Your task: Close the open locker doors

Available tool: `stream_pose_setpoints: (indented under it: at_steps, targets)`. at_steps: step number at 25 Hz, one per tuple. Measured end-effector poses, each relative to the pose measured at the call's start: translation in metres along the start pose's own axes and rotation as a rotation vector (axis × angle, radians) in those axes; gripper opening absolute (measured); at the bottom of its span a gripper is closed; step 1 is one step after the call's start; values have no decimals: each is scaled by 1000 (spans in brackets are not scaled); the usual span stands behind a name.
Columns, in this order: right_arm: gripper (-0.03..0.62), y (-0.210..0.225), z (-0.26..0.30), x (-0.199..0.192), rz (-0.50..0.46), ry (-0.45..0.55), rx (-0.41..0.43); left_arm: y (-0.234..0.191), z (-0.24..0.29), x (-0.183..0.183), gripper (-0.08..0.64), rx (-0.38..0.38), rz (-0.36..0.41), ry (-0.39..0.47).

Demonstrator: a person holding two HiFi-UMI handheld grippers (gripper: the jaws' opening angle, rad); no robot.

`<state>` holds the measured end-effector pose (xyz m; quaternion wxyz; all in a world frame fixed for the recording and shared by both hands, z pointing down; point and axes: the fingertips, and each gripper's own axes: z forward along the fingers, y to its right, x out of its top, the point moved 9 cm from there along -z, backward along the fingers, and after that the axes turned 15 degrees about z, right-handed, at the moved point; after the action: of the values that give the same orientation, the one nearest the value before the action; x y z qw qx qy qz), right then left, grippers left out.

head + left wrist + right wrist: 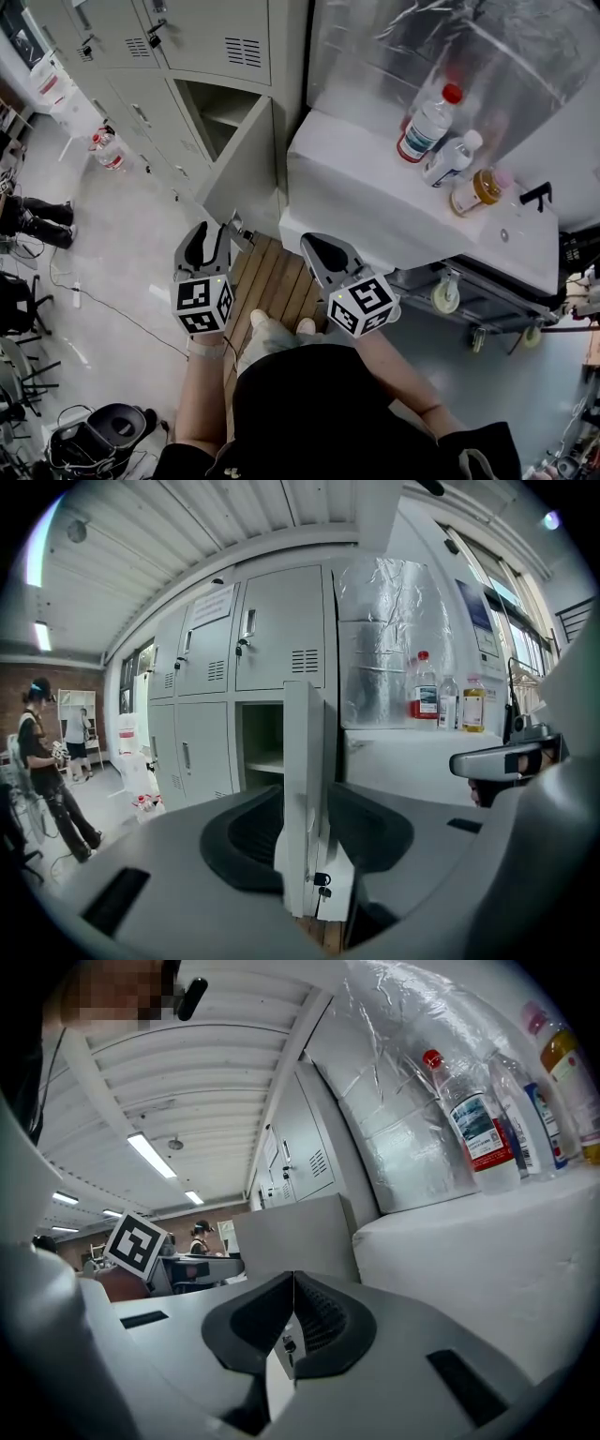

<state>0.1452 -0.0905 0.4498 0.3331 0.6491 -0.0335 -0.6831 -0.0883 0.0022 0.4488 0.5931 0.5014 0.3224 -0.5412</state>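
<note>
**A:** Where is the open door to be found?

**B:** 1 locker door is seen open, in the lower row at the right end of the lockers, just beside the white-draped cabinet. It is hinged on the side next to that cabinet. It stands swung out roughly square to the locker front, so its compartment is left exposed.

**A:** How are the tongs set?

**B:** The jaws of the left gripper are held apart, with the door's free edge seen in the gap. No pad can be seen pressing on it. The jaws of the right gripper are brought together on nothing, and it is held near the cabinet's front edge.

**A:** How is the door expected to handle?

**B:** It is judged to be thin painted sheet metal: light, stiff and easily swung on its hinges. The paint looks smooth enough for pads to slip on.

**A:** Where should it be taken?

**B:** The free edge is judged best, above the lock where the keys hang, since the most leverage is had far from the hinges. A flat push on the face turned away from the compartment could equally be used. The keys should be avoided, and the door eased home rather than slammed, as a bounce back is likely.
</note>
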Motion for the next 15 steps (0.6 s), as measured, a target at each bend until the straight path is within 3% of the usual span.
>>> stream_pose_setpoints:
  at_steps: [10,15]
  targets:
    - [29,2,25,-3,36,-5,-29,-17,12,-4,86,-18,27,-5]
    - [30,-10,50,-4,36,-13,-30,-40,20,-9,83,-38,19,-2]
